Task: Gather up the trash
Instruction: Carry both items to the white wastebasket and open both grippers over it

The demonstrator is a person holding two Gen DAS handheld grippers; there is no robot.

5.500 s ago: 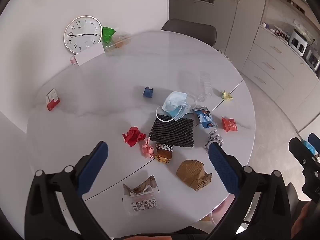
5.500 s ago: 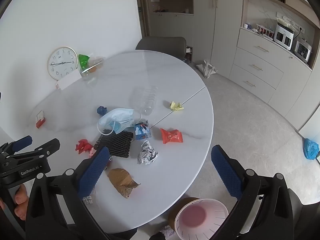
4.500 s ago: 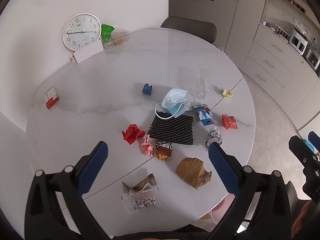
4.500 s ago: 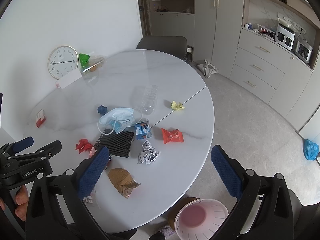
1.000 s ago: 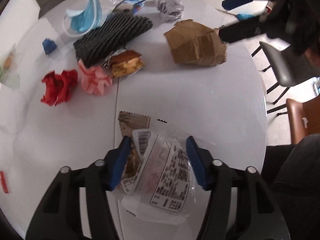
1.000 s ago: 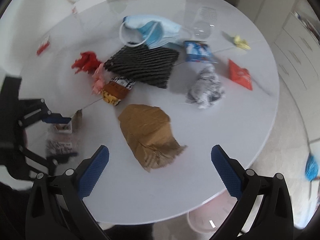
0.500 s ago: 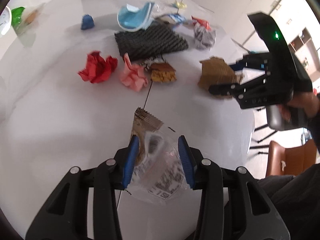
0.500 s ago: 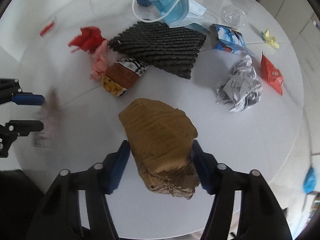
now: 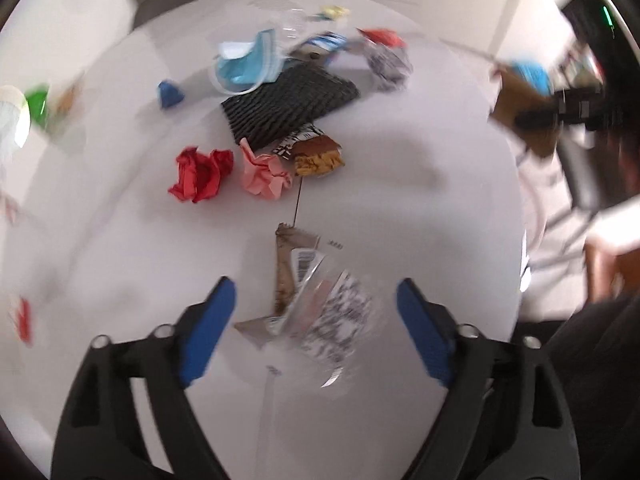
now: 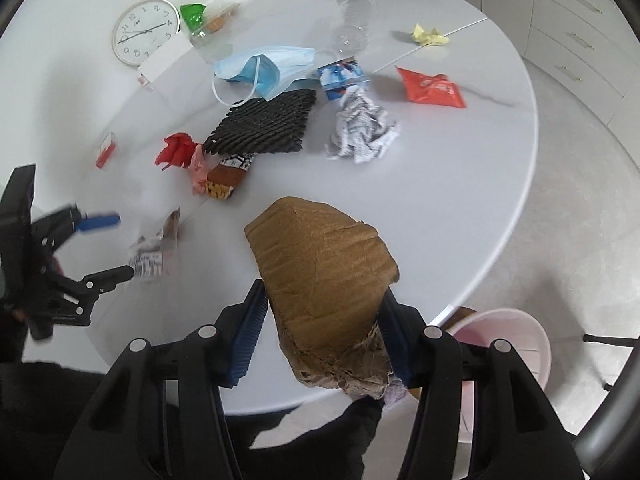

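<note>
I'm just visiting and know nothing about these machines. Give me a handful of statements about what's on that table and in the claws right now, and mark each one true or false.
1. The right claw grips a crumpled brown paper bag. True.
2. The left claw is clamped on the clear plastic wrapper. False: its jaws are opening, and the wrapper sits between them untouched.
3. A pink bin stands on the floor beside the table. True.
4. The blue face mask lies inside the bin. False: it is on the table, next to the black foam mat.
5. A wall clock stands at the table's far edge. True.
</note>
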